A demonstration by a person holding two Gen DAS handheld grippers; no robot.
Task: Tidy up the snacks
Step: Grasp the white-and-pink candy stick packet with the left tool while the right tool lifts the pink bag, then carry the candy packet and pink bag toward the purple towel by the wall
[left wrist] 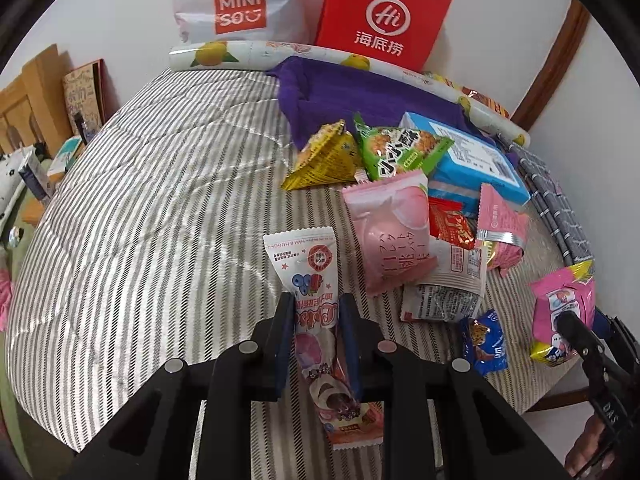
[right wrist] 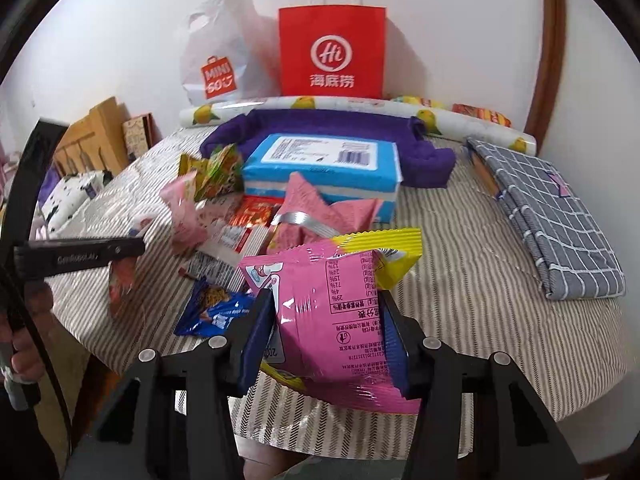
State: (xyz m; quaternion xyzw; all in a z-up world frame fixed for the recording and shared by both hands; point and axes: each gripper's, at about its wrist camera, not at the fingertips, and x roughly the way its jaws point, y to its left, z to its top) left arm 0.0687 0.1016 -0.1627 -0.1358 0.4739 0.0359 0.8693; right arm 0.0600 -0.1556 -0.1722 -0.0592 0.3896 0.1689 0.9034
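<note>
My left gripper (left wrist: pixel 316 304) is shut on a long white and pink snack stick packet (left wrist: pixel 308 264), which hangs over the striped table cover (left wrist: pixel 160 200). My right gripper (right wrist: pixel 325 300) is shut on a puffy pink and yellow snack bag (right wrist: pixel 332 280), held above the table's near edge. The left wrist view shows that same bag (left wrist: pixel 560 312) at the far right. A pile of snacks lies between them: a pink peach pack (left wrist: pixel 388 232), a green pack (left wrist: pixel 400 148), a yellow triangular pack (left wrist: pixel 324 156), a blue box (left wrist: pixel 472 160) and a small blue packet (left wrist: pixel 486 344).
A red paper bag (right wrist: pixel 332 52) and a white plastic bag (right wrist: pixel 224 60) stand against the back wall behind a lemon-print roll (right wrist: pixel 240 110). A purple cloth (right wrist: pixel 428 152) lies around the blue box. A folded grey checked cloth (right wrist: pixel 552 208) lies at the right.
</note>
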